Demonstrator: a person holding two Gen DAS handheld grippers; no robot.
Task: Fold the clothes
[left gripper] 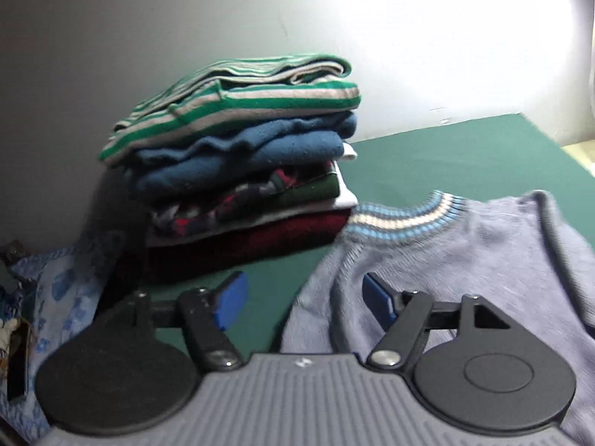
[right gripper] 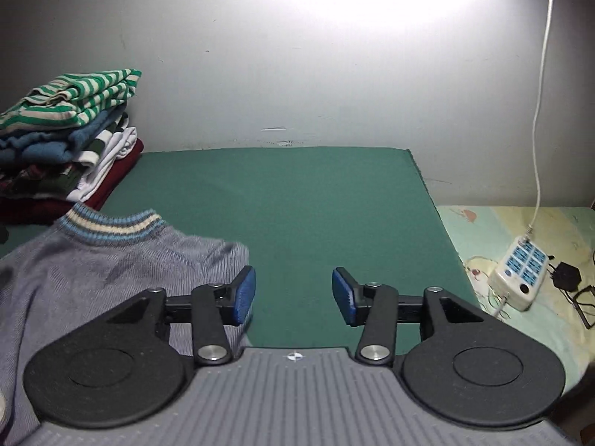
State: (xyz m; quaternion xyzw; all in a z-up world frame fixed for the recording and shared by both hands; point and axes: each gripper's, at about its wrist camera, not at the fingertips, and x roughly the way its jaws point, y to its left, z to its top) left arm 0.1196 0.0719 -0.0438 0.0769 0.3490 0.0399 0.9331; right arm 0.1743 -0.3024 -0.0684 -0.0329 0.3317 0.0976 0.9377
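Sweater (left gripper: 465, 260) lies flat on the green table (right gripper: 297, 204) beside the folded pile (left gripper: 241, 163); my left gripper (left gripper: 301, 301) and right gripper (right gripper: 293, 293) hang over it, jaws apart, empty. I judge a fold is just laid; next I need a fresh edge to pinch.

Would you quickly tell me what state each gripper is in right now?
Left gripper: open, holding nothing; the grey sweater lies under its right finger.
Right gripper: open, holding nothing, over the green mat.
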